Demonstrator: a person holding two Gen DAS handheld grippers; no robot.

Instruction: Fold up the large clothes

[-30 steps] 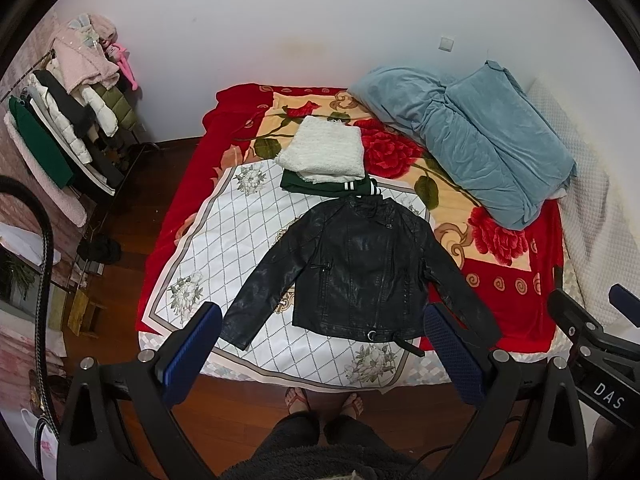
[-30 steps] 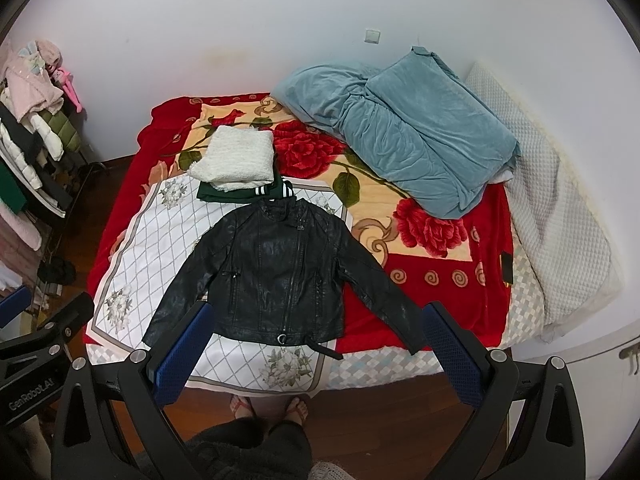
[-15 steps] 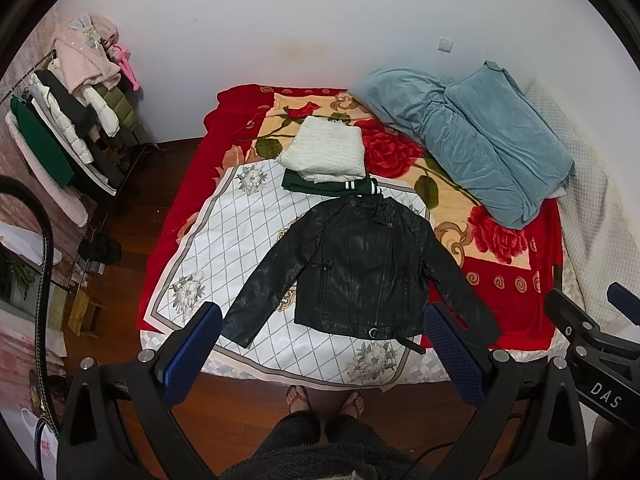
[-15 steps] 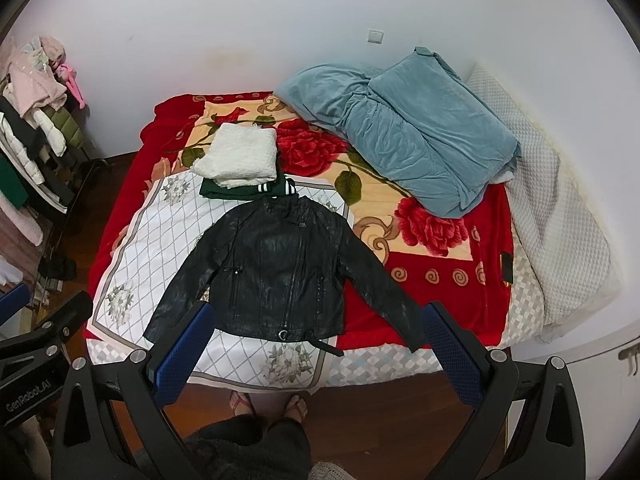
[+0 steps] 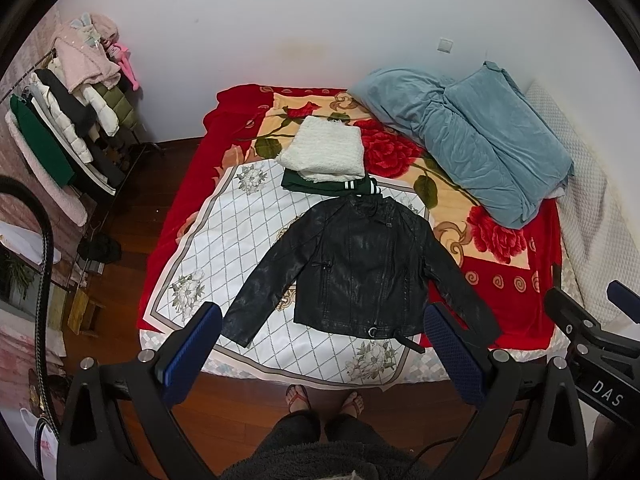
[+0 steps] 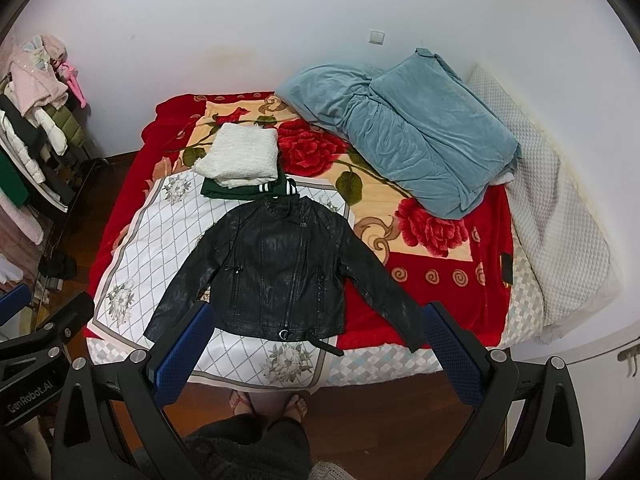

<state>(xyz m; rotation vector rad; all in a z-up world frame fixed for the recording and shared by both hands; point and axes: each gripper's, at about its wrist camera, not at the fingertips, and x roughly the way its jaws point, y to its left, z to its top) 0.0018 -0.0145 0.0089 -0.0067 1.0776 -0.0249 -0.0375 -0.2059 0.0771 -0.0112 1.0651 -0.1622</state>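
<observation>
Two grippers, left [image 5: 322, 350] and right [image 6: 318, 346], jaws wide apart, empty. Black jacket [image 5: 360, 268] spread flat on bed [image 5: 180, 216], sleeves out. Folded white sweater [image 5: 324, 154] stacked on green garment [image 5: 316, 185], far side.

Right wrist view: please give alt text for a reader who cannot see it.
A black leather jacket lies flat, front up, sleeves spread, on a bed, framed by the open right gripper. Beyond its collar sits a folded white garment on a green one; a blue blanket is heaped at right.
</observation>
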